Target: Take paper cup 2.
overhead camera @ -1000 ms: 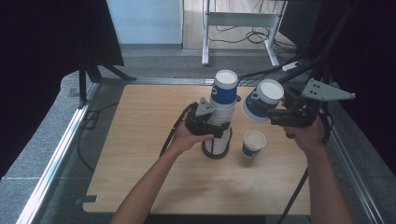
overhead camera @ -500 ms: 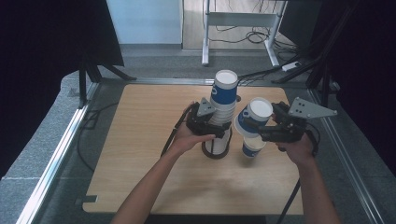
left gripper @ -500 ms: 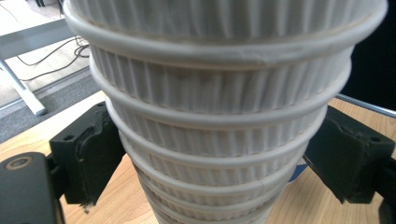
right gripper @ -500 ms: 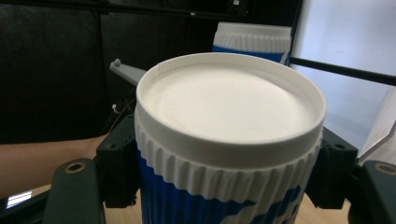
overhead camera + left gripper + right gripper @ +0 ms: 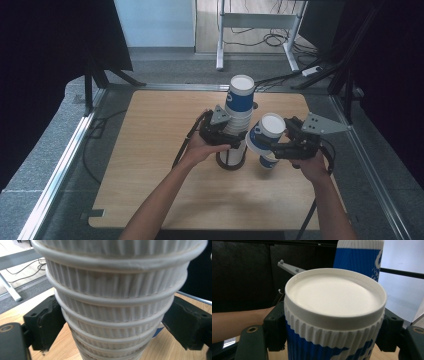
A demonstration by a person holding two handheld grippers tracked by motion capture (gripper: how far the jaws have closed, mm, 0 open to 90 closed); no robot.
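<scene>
High view: right gripper point(image 5: 272, 145) jaws clamp an inverted paper cup point(image 5: 264, 134) at frame centre, above another cup point(image 5: 267, 161). Left gripper point(image 5: 226, 134) jaws, just opening, flank the cup stack point(image 5: 237, 117). Light, crushable; grip the ribbed wall gently.

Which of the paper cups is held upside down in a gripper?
The cup in the right gripper, base up. The tall stack stands on the table; the single cup stands below it.

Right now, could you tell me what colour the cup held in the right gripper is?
Blue with white ribbing, and white underneath; the cup shows best in the right gripper view.
</scene>
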